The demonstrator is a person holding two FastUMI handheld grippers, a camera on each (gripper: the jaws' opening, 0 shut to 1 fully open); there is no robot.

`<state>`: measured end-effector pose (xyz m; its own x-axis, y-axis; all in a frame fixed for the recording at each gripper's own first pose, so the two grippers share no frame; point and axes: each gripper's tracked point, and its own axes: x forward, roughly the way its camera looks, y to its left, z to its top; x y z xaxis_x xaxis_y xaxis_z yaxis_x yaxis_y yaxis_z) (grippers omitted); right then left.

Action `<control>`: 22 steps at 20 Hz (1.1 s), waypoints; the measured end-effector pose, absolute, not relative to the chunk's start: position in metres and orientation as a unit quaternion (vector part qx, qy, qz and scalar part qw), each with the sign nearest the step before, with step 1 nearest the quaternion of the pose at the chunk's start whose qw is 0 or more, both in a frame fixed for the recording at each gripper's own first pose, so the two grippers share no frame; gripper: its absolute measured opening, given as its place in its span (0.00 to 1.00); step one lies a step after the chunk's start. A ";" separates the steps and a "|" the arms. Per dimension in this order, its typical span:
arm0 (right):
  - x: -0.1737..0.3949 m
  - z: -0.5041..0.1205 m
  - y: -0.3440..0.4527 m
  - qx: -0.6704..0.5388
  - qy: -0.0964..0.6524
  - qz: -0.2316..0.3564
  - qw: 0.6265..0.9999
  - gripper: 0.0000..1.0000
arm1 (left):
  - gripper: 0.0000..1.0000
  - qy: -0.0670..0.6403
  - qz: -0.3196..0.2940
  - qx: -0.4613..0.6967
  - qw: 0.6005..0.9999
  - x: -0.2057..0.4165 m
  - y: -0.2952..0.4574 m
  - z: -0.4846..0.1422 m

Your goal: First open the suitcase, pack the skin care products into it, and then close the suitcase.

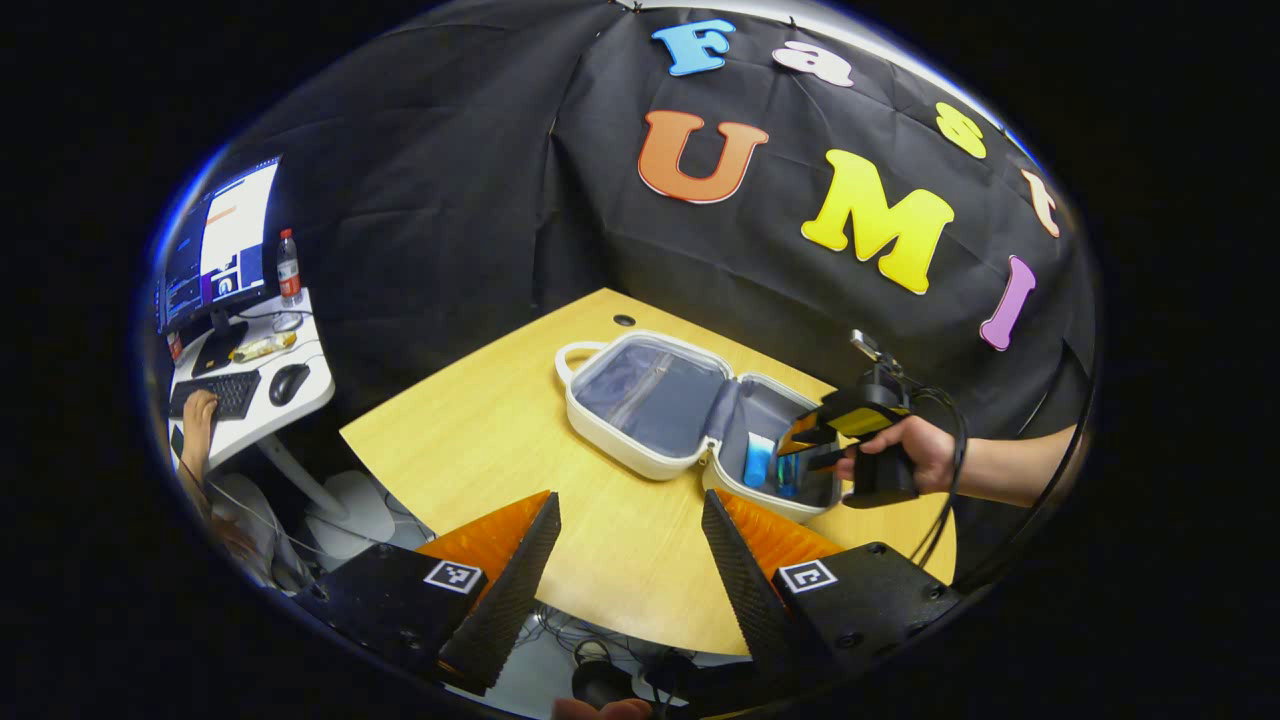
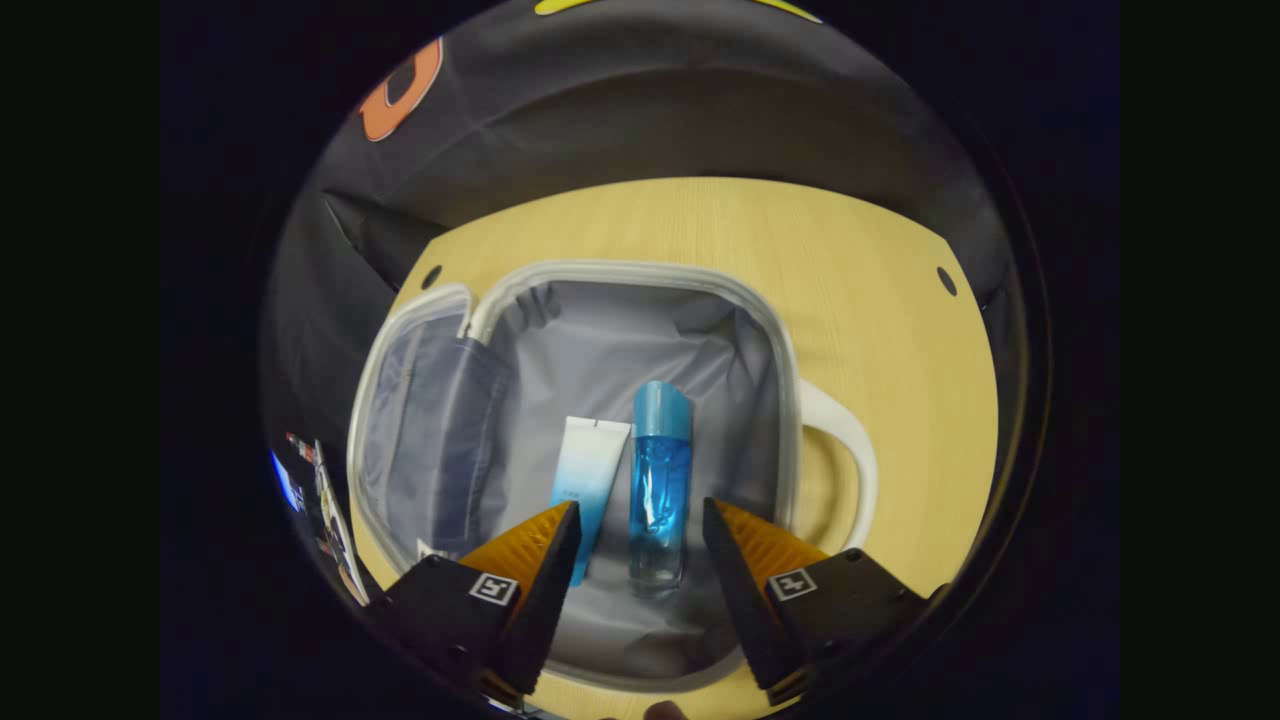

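The white suitcase (image 1: 640,455) lies open on the wooden table (image 1: 480,440), grey lining up, both halves flat. In the right gripper view a blue bottle (image 2: 660,485) and a white-and-blue tube (image 2: 590,475) lie side by side in the suitcase (image 2: 780,340) half with the handle (image 2: 850,455). My right gripper (image 2: 640,520) hovers open just above the bottle, fingers either side of its lower end and not touching it. In the left gripper view that right gripper (image 1: 815,445) hangs over the right half, held by a hand. My left gripper (image 1: 630,510) is open over the table's near edge, holding nothing.
A side desk (image 1: 300,395) at the left carries a monitor (image 1: 220,245), keyboard (image 1: 215,393), mouse (image 1: 288,383) and a water bottle (image 1: 289,266), with a person's hand at the keyboard. Cables lie on the floor below the table edge.
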<state>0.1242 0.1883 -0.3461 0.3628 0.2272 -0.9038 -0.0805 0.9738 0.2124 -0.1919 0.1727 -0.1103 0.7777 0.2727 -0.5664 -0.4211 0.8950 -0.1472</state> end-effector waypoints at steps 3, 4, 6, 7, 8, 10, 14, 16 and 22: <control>0.118 -0.303 0.174 0.061 0.504 0.119 0.853 0.78 | 0.92 0.237 0.162 -0.122 0.950 -0.163 0.195 -0.106; 0.114 -0.289 0.171 0.059 0.485 0.128 0.863 0.79 | 0.92 0.228 0.157 -0.126 0.953 -0.154 0.205 -0.108; 0.105 -0.256 0.158 0.038 0.438 0.148 0.886 0.80 | 0.92 0.206 0.148 -0.145 0.956 -0.134 0.224 -0.112; 0.101 -0.237 0.151 0.025 0.410 0.158 0.898 0.80 | 0.92 0.198 0.142 -0.159 0.957 -0.125 0.234 -0.116; 0.097 -0.217 0.146 0.011 0.381 0.168 0.909 0.80 | 0.92 0.193 0.138 -0.172 0.956 -0.117 0.244 -0.122; 0.086 -0.180 0.139 -0.011 0.322 0.189 0.928 0.80 | 0.92 0.181 0.128 -0.195 0.956 -0.103 0.264 -0.133; 0.063 -0.128 0.130 -0.037 0.242 0.207 0.947 0.82 | 0.92 0.163 0.119 -0.226 0.953 -0.078 0.300 -0.161; 0.054 -0.109 0.123 -0.044 0.221 0.202 0.953 0.80 | 0.91 0.168 0.114 -0.241 0.949 -0.066 0.311 -0.180; 0.036 -0.098 0.105 -0.034 0.230 0.161 0.959 0.80 | 0.90 0.168 0.092 -0.322 0.927 -0.016 0.360 -0.222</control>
